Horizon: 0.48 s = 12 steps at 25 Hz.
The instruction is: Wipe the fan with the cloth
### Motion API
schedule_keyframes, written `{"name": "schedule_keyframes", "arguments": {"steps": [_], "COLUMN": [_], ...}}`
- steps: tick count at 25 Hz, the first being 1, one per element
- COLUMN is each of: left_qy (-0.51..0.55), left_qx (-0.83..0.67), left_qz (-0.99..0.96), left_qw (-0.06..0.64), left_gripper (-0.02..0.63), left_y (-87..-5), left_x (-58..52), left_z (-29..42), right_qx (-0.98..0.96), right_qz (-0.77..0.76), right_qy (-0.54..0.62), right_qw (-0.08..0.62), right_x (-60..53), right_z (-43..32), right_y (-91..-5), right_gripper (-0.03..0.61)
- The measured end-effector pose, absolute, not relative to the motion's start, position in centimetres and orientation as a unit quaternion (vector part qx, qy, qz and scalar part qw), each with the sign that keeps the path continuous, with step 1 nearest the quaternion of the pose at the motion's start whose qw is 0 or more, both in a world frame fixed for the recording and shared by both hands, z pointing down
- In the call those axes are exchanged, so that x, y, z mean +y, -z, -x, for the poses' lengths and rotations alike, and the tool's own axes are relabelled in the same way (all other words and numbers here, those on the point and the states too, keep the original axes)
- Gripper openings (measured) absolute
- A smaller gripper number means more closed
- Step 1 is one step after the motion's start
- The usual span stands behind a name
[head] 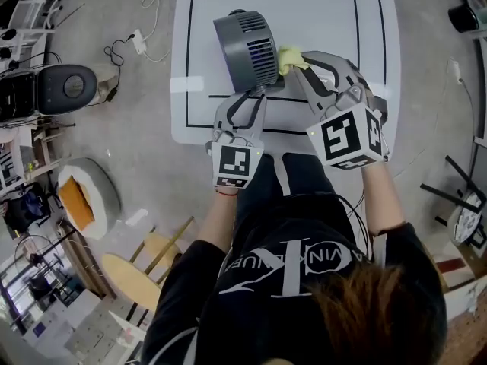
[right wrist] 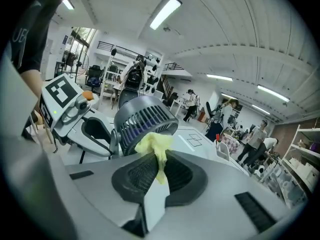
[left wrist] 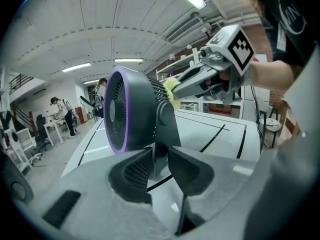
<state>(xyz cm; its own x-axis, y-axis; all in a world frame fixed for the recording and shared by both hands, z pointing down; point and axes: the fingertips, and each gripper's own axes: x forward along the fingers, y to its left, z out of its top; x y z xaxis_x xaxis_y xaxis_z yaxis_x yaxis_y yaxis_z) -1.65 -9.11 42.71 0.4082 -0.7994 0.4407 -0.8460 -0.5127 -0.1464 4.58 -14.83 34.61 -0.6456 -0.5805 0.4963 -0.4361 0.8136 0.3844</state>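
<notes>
Jaws of the left gripper (left wrist: 159, 160) stand partly apart, clasping the stem of the dark grey slatted plastic fan with purple rim (left wrist: 137, 114), upright on the white table (head: 319, 6). We see the right gripper (right wrist: 160, 159) with jaws nearly together, pinching a crumpled yellow cloth (right wrist: 151, 145) against its ribbed rear. Fan axis runs crosswise, face to the person's left.

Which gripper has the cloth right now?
The right gripper: yellow cloth pinched in its jaws at the fan. The left gripper only has the fan's stand between its jaws.

On the table (head: 319, 6) only the fan (head: 245, 50) stands in the way; beyond it lies open.
</notes>
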Motion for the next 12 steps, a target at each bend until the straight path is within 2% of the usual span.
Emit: {"name": "schedule_keyframes", "arguments": {"steps": [12], "left_qy": [-0.231], "left_qx": [-0.498], "left_qz": [-0.834], "left_qw": [0.055], "left_gripper": [0.091], "left_y": [-42.4], "left_x": [-8.8], "left_z": [1.2], "right_qx": [-0.913], "right_qz": [-0.262], "right_qy": [0.153], "right_qw": [0.274], "right_x": [-18.1], "right_z": [-2.4], "right_y": [-33.0], "right_gripper": [0.029]}}
